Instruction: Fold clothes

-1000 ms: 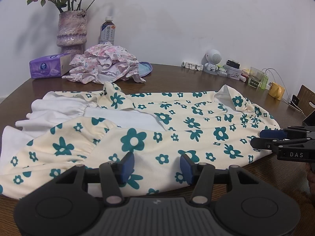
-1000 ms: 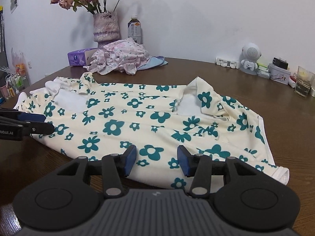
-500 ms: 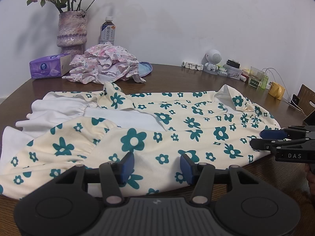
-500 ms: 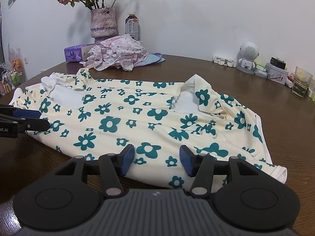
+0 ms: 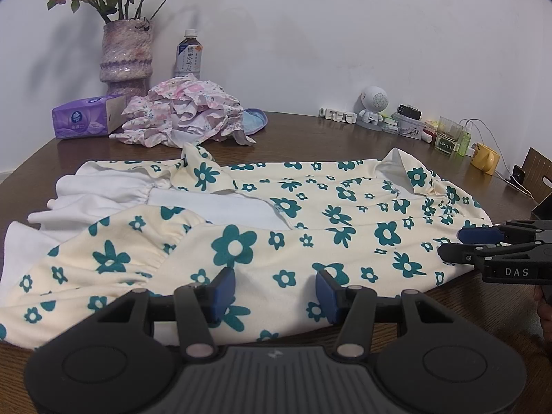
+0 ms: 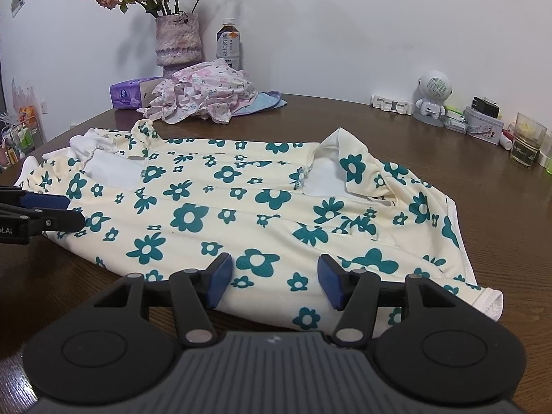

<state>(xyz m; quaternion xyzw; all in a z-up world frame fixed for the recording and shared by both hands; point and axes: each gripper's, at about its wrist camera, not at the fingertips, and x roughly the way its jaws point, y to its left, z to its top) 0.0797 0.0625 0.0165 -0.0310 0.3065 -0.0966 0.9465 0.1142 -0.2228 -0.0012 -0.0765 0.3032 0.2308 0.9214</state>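
Dress (image 5: 310,227), cream with teal flowers, lies spread flat on the brown table (image 6: 483,186). Left gripper (image 5: 274,291) hangs partly open over its near edge, gripping nothing. Right gripper (image 6: 272,281) has just been opening, nothing pinched between the jaws either.

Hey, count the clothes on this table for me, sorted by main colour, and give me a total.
Cream with teal flowers: 1, the spread dress
Pink floral: 1, the crumpled garment
Blue: 1, a cloth under the pink one, kind unclear
Total: 3
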